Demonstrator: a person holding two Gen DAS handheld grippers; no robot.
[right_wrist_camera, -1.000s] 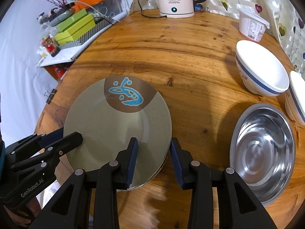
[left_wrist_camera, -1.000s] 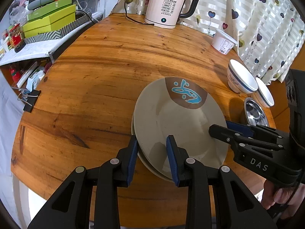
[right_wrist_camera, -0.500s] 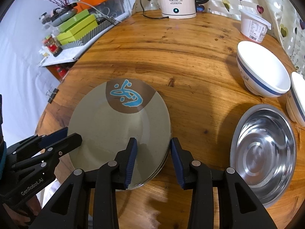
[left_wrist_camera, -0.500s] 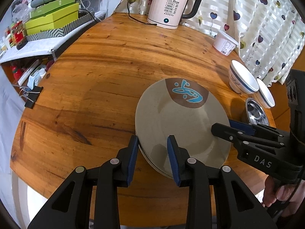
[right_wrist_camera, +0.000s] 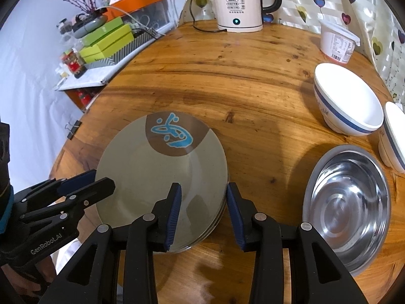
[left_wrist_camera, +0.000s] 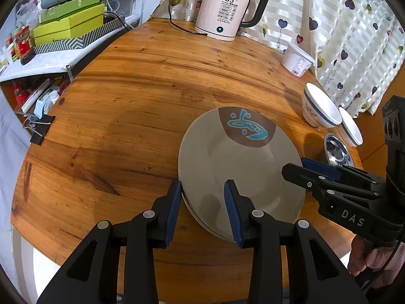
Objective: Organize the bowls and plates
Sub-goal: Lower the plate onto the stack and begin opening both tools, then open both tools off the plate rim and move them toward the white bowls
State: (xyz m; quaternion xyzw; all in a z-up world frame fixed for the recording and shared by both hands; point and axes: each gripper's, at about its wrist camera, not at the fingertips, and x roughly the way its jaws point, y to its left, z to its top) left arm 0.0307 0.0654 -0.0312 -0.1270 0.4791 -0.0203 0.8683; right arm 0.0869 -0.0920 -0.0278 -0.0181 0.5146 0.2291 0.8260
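Observation:
A stack of beige plates (left_wrist_camera: 243, 167) (right_wrist_camera: 157, 174), the top one bearing a brown patch with a blue fish, lies near the front edge of the round wooden table (left_wrist_camera: 141, 96). My left gripper (left_wrist_camera: 202, 185) (right_wrist_camera: 102, 179) straddles the stack's left rim, one finger outside and one over the top plate; its jaws are opening and the pads do not press. My right gripper (right_wrist_camera: 203, 187) (left_wrist_camera: 295, 167) straddles the opposite rim the same way, open. Two white bowls with a blue band (right_wrist_camera: 346, 101) (right_wrist_camera: 395, 136) and a steel bowl (right_wrist_camera: 346, 202) stand to the right.
A white kettle (left_wrist_camera: 225, 7) with its cord and a white tub (left_wrist_camera: 297, 59) stand at the back by the curtain. A side shelf with green boxes (left_wrist_camera: 65, 25) borders the table's left. A hand (left_wrist_camera: 372, 255) holds the right gripper near the table's front edge.
The lower plates, which stuck out to the left under the top plate, now sit more in line with it. My left jaws have widened slightly. Both hands have stayed put.

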